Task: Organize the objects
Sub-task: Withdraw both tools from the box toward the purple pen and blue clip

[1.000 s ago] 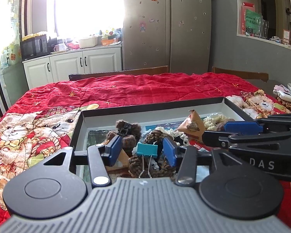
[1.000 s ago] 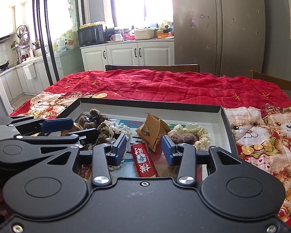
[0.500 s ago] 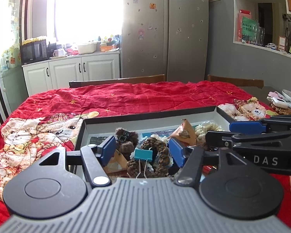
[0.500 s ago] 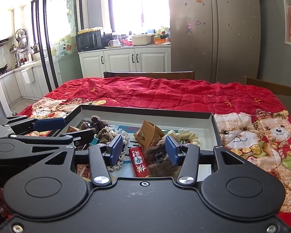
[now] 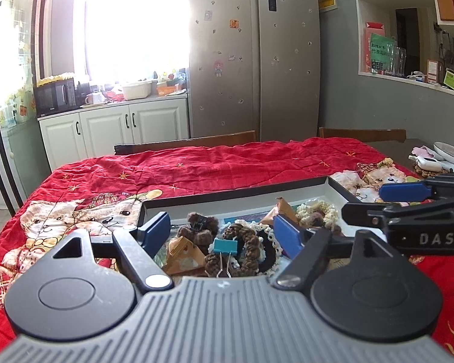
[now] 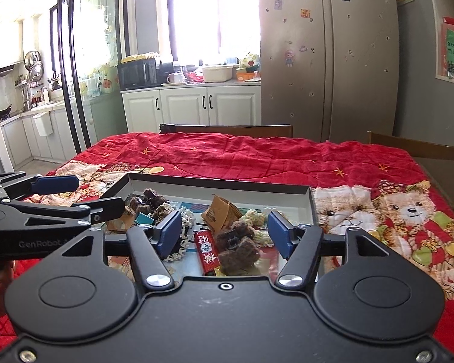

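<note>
A shallow black-rimmed box (image 5: 236, 193) (image 6: 221, 181) lies on the red quilt and holds a jumble of small things. In the left wrist view my left gripper (image 5: 221, 236) is open above a blue binder clip (image 5: 225, 245), a brown braided scrunchie (image 5: 251, 251) and a brown fuzzy hair claw (image 5: 201, 227). In the right wrist view my right gripper (image 6: 224, 234) is open above a red packet (image 6: 207, 251) and a brown fuzzy clip (image 6: 237, 246). A brown paper pouch (image 6: 221, 213) stands behind them. Each gripper shows in the other's view, open and empty.
The red quilt with bear prints (image 6: 393, 220) covers the table. Wooden chair backs (image 6: 227, 130) stand at the far edge. A plate and small items (image 5: 439, 157) sit at the right edge. Cabinets and a fridge (image 5: 254, 54) stand behind.
Both grippers have risen and drawn back from the box, and both jaws have opened wider. The objects in the box look smaller and lower between the fingers.
</note>
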Demonstrator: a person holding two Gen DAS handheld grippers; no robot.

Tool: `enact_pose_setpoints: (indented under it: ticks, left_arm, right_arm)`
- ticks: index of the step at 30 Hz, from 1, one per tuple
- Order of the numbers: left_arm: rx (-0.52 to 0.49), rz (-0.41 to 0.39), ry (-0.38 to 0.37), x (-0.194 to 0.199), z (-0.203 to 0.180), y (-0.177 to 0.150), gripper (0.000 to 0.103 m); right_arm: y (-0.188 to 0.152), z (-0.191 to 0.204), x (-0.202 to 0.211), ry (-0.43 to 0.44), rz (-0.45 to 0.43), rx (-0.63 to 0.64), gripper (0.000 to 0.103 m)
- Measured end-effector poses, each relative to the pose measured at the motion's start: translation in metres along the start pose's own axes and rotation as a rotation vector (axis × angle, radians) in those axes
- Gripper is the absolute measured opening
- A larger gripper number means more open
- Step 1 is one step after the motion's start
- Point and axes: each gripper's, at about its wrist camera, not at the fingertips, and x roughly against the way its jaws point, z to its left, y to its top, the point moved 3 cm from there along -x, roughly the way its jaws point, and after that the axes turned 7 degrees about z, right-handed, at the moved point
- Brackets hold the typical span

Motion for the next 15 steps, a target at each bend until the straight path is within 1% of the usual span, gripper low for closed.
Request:
enact_pose_setpoints:
  ticks: [6, 10, 13, 15]
  left_arm:
    - [-0.020, -0.003, -0.008, 0.017, -0.007, -0.006, 0.086]
    - [-0.035, 0.001, -0.016, 0.027, -0.014, -0.013, 0.086]
    - [-0.038, 0.003, -0.025, 0.035, -0.018, -0.020, 0.086]
    - [-0.033, 0.009, -0.036, 0.039, -0.021, -0.026, 0.087]
  right_arm:
    - [-0.008, -0.007, 0.023, -0.010, -0.007, 0.001, 0.074]
    - [-0.018, -0.005, 0.037, -0.028, 0.007, 0.024, 0.076]
    - [-0.029, -0.004, 0.044, -0.044, 0.021, 0.031, 0.080]
    - [-0.037, -0.003, 0.047, -0.048, 0.036, 0.031, 0.080]
